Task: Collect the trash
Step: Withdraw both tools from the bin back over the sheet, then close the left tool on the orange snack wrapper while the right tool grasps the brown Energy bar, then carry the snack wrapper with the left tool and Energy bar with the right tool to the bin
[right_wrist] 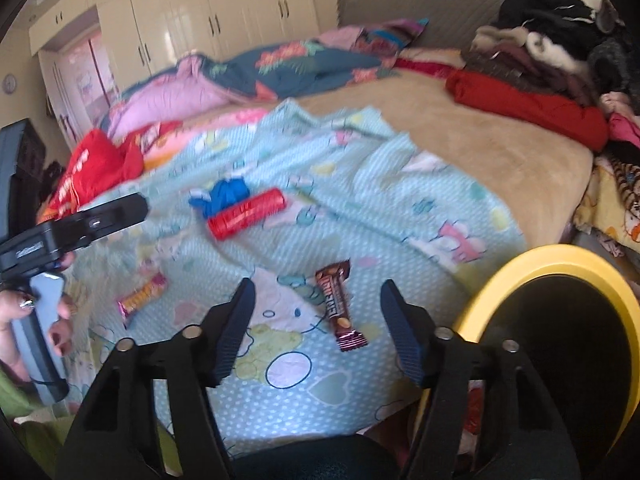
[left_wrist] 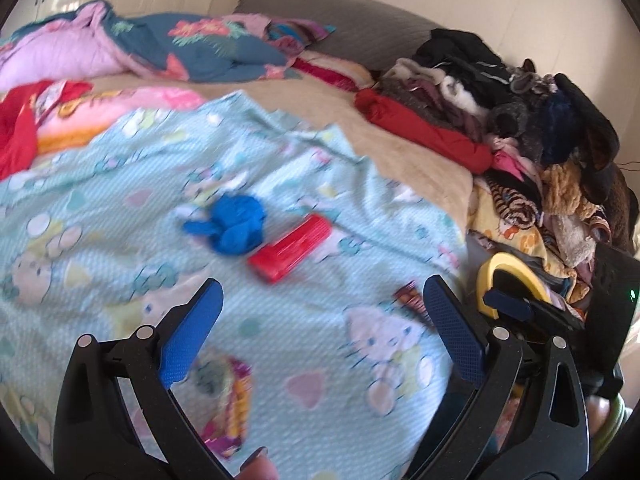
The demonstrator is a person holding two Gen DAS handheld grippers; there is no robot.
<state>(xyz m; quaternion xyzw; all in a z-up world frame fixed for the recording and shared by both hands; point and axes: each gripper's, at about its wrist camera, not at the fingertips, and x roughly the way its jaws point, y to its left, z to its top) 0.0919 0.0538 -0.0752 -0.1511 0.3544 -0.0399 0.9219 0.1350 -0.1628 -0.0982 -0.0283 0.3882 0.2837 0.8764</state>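
Rumpled bedding is filling my left view: left gripper [left_wrist: 320, 300] gaping empty, red tube [left_wrist: 289, 247] at centre. Right view: right gripper [right_wrist: 318, 312] hanging open around the chocolate bar [right_wrist: 339, 305], untouched; pads risk snagging the sheet [right_wrist: 360, 208].

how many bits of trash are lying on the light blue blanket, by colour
red: 1, the red tube wrapper
blue: 1, the crumpled blue glove
brown: 1, the brown snack bar wrapper
pink and orange: 1, the pink and orange wrapper
total: 4
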